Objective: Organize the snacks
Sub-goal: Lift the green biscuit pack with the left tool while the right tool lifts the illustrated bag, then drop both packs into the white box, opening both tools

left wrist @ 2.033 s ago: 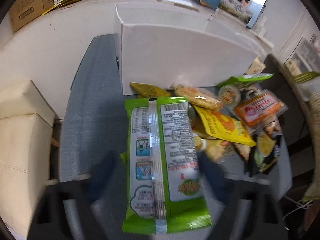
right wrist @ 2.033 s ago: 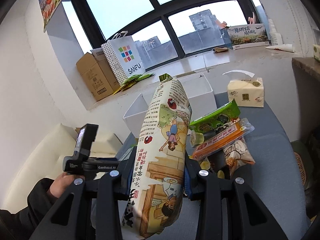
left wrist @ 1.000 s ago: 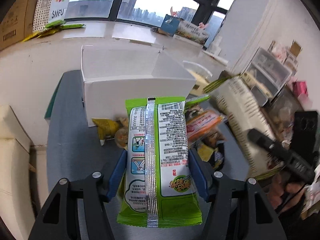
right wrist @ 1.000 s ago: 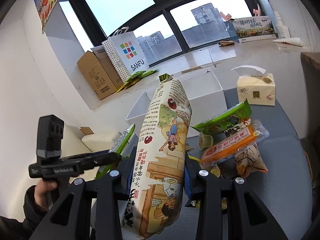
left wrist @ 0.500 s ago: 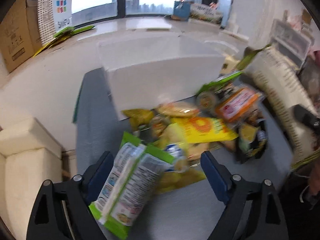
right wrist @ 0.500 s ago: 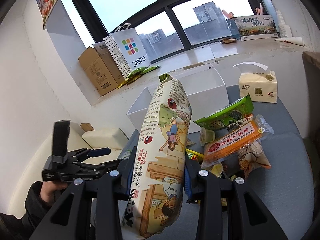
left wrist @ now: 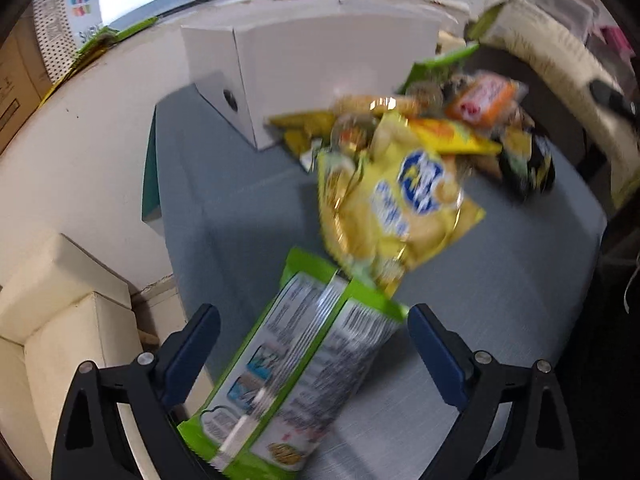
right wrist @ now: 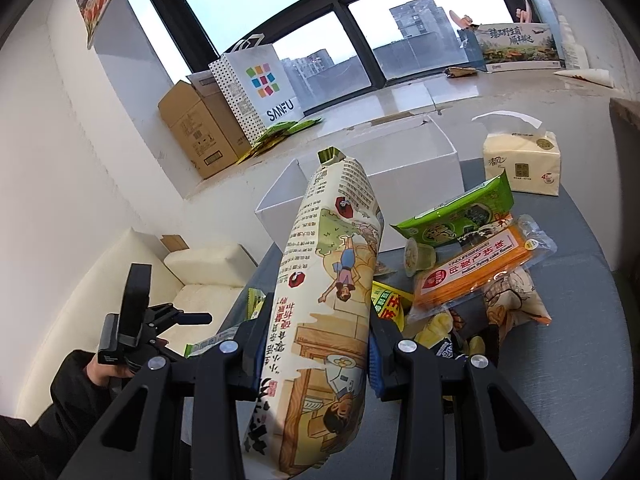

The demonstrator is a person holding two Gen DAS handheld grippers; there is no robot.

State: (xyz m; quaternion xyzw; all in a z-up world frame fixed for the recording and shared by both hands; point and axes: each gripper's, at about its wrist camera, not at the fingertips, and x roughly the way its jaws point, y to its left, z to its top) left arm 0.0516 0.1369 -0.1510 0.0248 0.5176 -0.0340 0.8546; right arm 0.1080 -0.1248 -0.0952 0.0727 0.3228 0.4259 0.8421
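Note:
My left gripper (left wrist: 314, 344) is open, its blue pads wide apart. A green and white snack packet (left wrist: 296, 376) lies loose on the grey table (left wrist: 224, 208) between the jaws, tilted to the left. A yellow chip bag (left wrist: 396, 208) lies just beyond it. My right gripper (right wrist: 316, 344) is shut on a tall cream snack bag with cartoon print (right wrist: 332, 296) and holds it upright above the table. The left gripper also shows in the right wrist view (right wrist: 160, 320), low at the left.
An open white box (left wrist: 320, 52) stands at the table's back; it also shows in the right wrist view (right wrist: 400, 160). A pile of snacks (right wrist: 472, 264) lies in front of it. A tissue pack (right wrist: 520, 164) sits at the back right. A cream sofa (left wrist: 52, 304) is left of the table.
My left gripper opened and let go of the green packet, which dropped onto the table and tilted left. The right gripper keeps holding the cream bag, nearly still.

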